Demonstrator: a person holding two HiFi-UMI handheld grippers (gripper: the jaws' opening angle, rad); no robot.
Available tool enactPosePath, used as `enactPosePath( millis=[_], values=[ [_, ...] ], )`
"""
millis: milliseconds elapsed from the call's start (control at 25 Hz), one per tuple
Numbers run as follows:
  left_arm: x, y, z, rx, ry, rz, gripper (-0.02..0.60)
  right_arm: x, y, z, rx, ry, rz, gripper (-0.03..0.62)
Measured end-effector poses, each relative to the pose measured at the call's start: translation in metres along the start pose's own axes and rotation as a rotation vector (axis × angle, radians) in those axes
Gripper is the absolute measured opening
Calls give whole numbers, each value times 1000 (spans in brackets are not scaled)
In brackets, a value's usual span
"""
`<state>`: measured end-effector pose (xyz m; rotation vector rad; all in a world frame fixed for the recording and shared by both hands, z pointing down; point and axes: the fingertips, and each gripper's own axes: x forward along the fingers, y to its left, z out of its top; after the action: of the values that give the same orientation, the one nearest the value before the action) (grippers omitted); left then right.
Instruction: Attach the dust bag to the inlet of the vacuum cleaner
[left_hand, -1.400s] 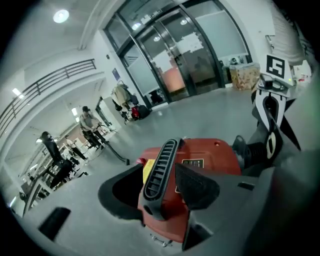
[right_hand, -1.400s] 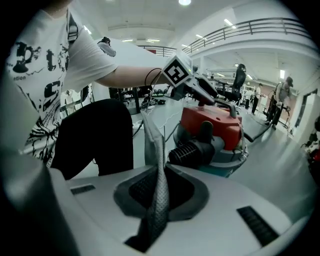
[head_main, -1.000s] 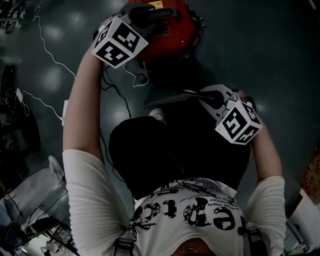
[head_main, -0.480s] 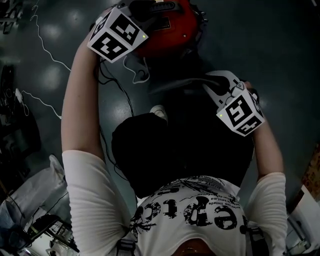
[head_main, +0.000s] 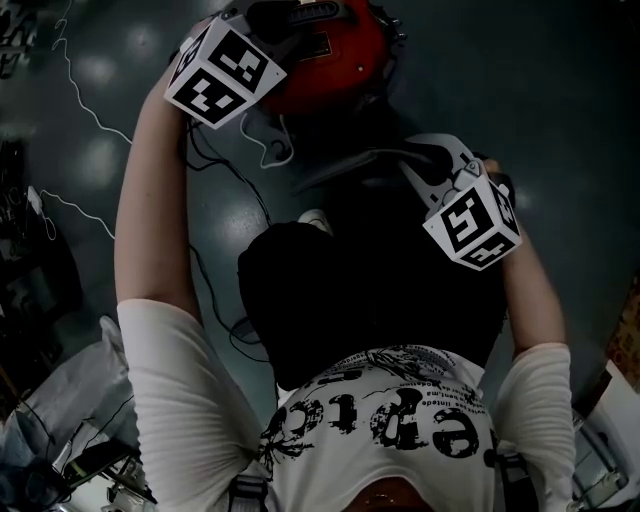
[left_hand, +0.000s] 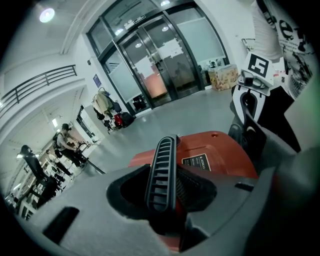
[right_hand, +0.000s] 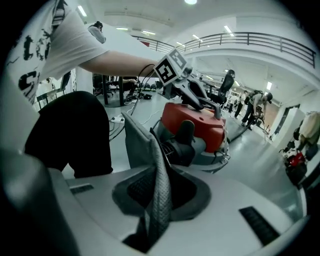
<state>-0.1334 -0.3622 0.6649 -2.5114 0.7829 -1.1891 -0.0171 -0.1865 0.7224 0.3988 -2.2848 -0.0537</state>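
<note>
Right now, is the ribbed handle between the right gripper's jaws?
No, dust bag fabric lies between the jaws of the right gripper, which have just been opening.

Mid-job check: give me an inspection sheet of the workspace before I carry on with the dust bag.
Surface: dark glossy floor, lamp reflections.
Job's things: red vacuum cleaner on the floor; grey mesh fabric dust bag raised in front of it.
Clutter: pale bundle at lower left, too dark to identify.
Grippers: left gripper grips the vacuum's black ribbed handle, jaws just been closing; right gripper holds the bag fabric between its fingers, jaws just been opening.
Cables: white cable and black cable loose on the floor.
Surroundings: glass doors; people at distant desks.
</note>
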Motion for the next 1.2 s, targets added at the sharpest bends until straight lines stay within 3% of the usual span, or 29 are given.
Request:
enactPosePath(
  millis=[480,1000,1200],
  values=[
    [-1,0,2,16,-22,28,133,4,-9,5,16,9,-34,55],
    [-1,0,2,22,-24,14,132,8,-18,5,103,-2,-125,74],
    [-1,0,2,13,-41,11,132,9,-14,4,86,37,-58,74]
  ],
)
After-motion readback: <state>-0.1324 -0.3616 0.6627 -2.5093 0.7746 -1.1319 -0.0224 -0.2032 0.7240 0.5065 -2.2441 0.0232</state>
